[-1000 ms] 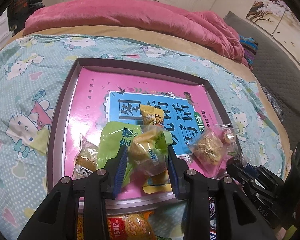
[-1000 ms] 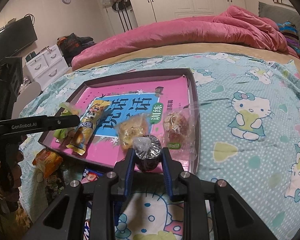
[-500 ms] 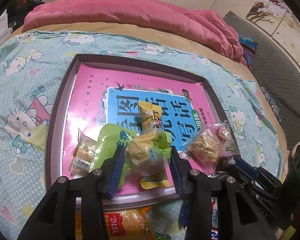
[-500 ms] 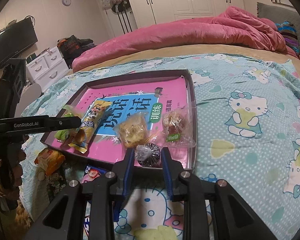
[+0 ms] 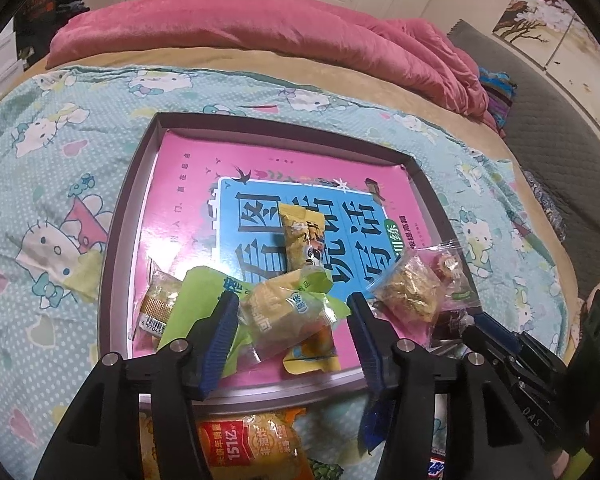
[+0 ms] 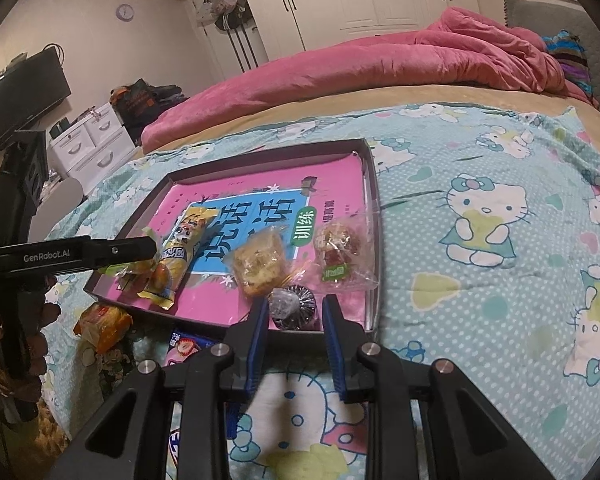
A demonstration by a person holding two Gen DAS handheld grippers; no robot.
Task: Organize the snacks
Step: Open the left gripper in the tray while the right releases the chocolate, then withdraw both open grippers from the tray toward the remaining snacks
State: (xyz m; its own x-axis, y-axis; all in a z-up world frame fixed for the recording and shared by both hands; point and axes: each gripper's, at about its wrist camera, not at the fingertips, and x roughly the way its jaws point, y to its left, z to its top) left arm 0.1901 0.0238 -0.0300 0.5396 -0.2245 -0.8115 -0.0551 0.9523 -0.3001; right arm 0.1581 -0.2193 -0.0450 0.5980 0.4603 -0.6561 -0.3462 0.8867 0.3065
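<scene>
A dark-rimmed tray [image 5: 116, 240] lined with a pink and blue book lies on the bed. My left gripper [image 5: 294, 312] hovers over its near edge and its jaws are opening. A yellow cake packet [image 5: 276, 320] lies loose between them on a green packet [image 5: 196, 288], with gaps at both pads. My right gripper [image 6: 294, 312] is shut on a dark wrapped cake [image 6: 292, 304] at the tray's [image 6: 374, 240] near right corner. Seen from the right, the left gripper [image 6: 152, 246] reaches in over the tray's left side.
Inside the tray lie a long yellow packet [image 5: 300, 236], a clear bag of golden pastry [image 5: 408, 292], a clear bag with red sweets [image 5: 448, 268] and a barcoded packet [image 5: 156, 304]. An orange packet [image 5: 244, 444] lies outside the near rim. A pink duvet [image 6: 380, 68] is heaped behind.
My left gripper's jaws have spread wider and the yellow cake packet has come free, settling onto the green packet. My right gripper keeps its hold on the dark cake and barely shifts.
</scene>
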